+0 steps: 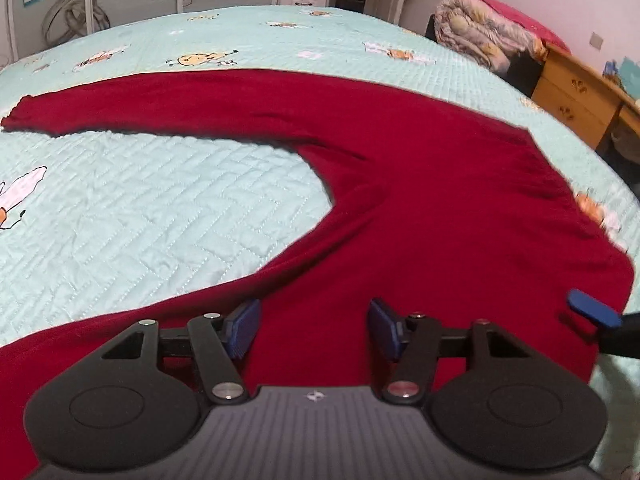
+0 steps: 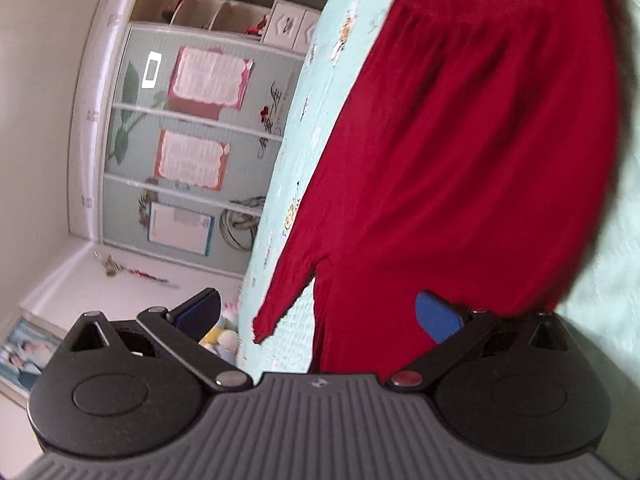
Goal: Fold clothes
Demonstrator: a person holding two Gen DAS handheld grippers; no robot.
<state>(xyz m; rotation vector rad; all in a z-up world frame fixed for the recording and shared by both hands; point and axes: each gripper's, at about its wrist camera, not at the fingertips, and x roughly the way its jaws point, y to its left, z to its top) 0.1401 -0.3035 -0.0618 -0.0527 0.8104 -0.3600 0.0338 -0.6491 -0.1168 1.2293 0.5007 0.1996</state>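
Left wrist view
Trousers: your dark red trousers (image 1: 420, 184) lie flat on the pale green quilt (image 1: 160, 208), one leg running off to the far left, the other coming back under your left gripper.
Left gripper: your left gripper (image 1: 314, 330) hangs over the near leg, its blue pads apart with only flat cloth showing in the gap; nothing is pinched.
Right gripper: one blue pad of your right gripper (image 1: 594, 308) juts in at the right edge, at the trousers' edge.
Room: a desk (image 1: 580, 96) with piled bedding stands beyond the bed on the right.

Right wrist view
Tilt: your camera is rolled, so the bed stands on end.
Trousers: the trousers (image 2: 480, 140) fill the right half, a cuff pointing down-left against the quilt (image 2: 288, 208).
Right gripper: your right gripper (image 2: 318, 316) is spread wide, the right pad over red cloth, the left pad off the bed; it holds nothing.
Wardrobe: a wardrobe (image 2: 180, 140) stands behind.
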